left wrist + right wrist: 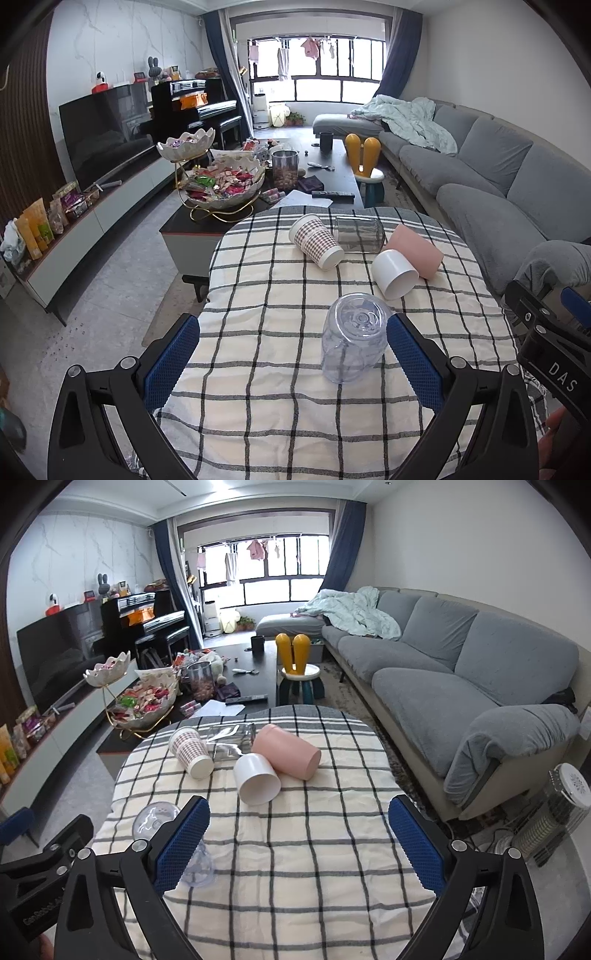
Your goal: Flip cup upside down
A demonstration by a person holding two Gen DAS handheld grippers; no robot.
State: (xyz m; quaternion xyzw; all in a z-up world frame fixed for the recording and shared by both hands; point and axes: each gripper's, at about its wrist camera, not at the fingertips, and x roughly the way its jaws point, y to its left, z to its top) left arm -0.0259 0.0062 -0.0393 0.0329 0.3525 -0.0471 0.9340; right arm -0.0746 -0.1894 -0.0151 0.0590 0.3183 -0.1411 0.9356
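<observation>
A clear plastic cup (352, 338) stands upside down on the checked tablecloth (273, 369), between the blue pads of my open left gripper (293, 354), close to the right pad, not gripped. In the right wrist view the same cup (155, 819) shows partly behind my left finger. My right gripper (299, 843) is open and empty over bare cloth. Further back lie several cups on their sides: a checked paper cup (316, 240), a clear glass (358, 234), a white cup (393, 273) and a pink cup (415, 249).
The small table (332, 849) drops off at its left and far edges. A dark coffee table (332, 177) with snack bowls stands behind it. A grey sofa (461, 672) runs along the right. A heater (554, 812) stands on the floor at right.
</observation>
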